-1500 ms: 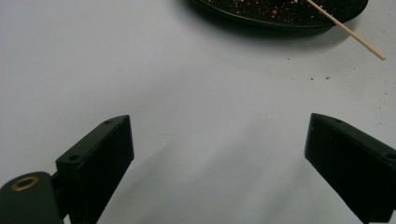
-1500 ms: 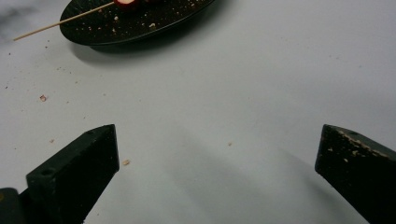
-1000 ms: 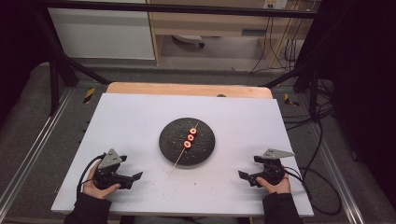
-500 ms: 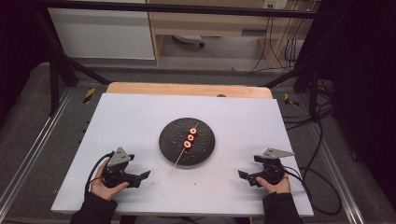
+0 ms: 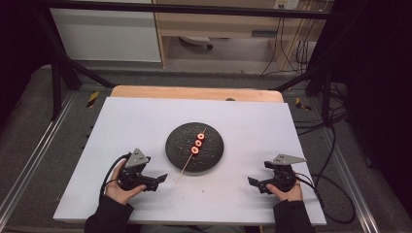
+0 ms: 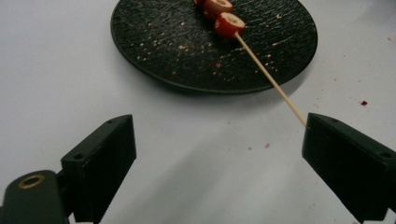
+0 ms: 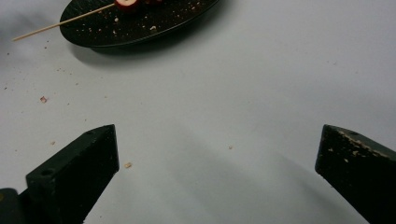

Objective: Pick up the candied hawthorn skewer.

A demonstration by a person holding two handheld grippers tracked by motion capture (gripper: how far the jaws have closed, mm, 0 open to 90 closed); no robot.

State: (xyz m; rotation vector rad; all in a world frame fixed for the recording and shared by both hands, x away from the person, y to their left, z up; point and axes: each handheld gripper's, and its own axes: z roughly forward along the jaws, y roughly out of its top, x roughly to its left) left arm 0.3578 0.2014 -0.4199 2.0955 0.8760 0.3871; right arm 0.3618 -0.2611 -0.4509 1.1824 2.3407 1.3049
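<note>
Lying across the black plate (image 5: 214, 155) mid-desk, the skewer (image 6: 261, 67) carried three red, pale-centred slices, its bare tip beside the left gripper (image 6: 219, 154), jaws spread; right gripper (image 7: 219, 163) likewise spread.

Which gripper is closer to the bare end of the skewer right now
Left. The left gripper sits just beside the skewer where its bare end pokes off the black plate. The right gripper rests farther away on the other side, near the table's front edge.

We get a bright white desk (image 5: 243, 126) under overhead light, dark surroundings, soft shadows beneath the round black plate (image 6: 163, 56), and slightly soft, grainy close-ups.
</note>
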